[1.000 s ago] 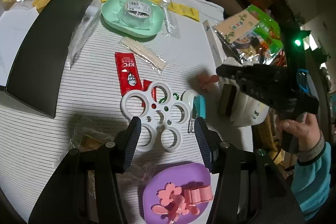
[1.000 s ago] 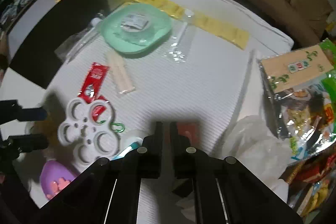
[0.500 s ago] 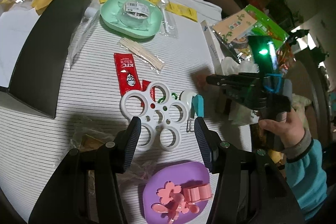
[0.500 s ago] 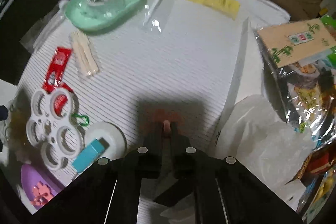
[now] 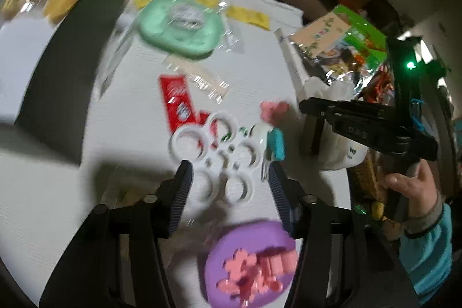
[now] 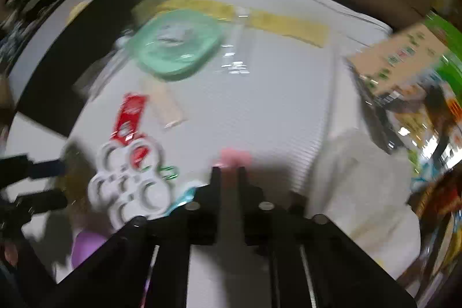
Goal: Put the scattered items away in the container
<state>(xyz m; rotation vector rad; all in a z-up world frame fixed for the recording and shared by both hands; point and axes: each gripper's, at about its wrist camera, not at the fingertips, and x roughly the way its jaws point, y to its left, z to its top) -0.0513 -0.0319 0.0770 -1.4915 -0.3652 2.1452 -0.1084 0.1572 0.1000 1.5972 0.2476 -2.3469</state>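
Note:
A purple dish [image 5: 248, 238] with several pink clips in it sits at the near edge, just right of my open, empty left gripper [image 5: 229, 184]. A white flower-shaped ring holder [image 5: 216, 152] lies ahead between the left fingers. A pink flower clip [image 5: 273, 110] lies on the white mat beyond it. My right gripper [image 6: 229, 171] has narrow jaws just behind that pink clip [image 6: 235, 157]; blur hides whether it grips the clip. The right gripper also shows in the left wrist view [image 5: 309, 107], to the right of the clip.
A green tray [image 5: 179, 25] with a tape roll sits at the back. A red ketchup sachet [image 5: 176, 103], a toothpick packet [image 5: 199, 80], a teal-and-white item [image 5: 274, 142] and snack bags [image 5: 346, 48] at the right lie around. A dark board [image 5: 57, 77] borders the left.
The right gripper has drawn back to the right and lifted; the pink flower clip now shows clearly on the mat ahead of its tips. Both views are blurred by motion.

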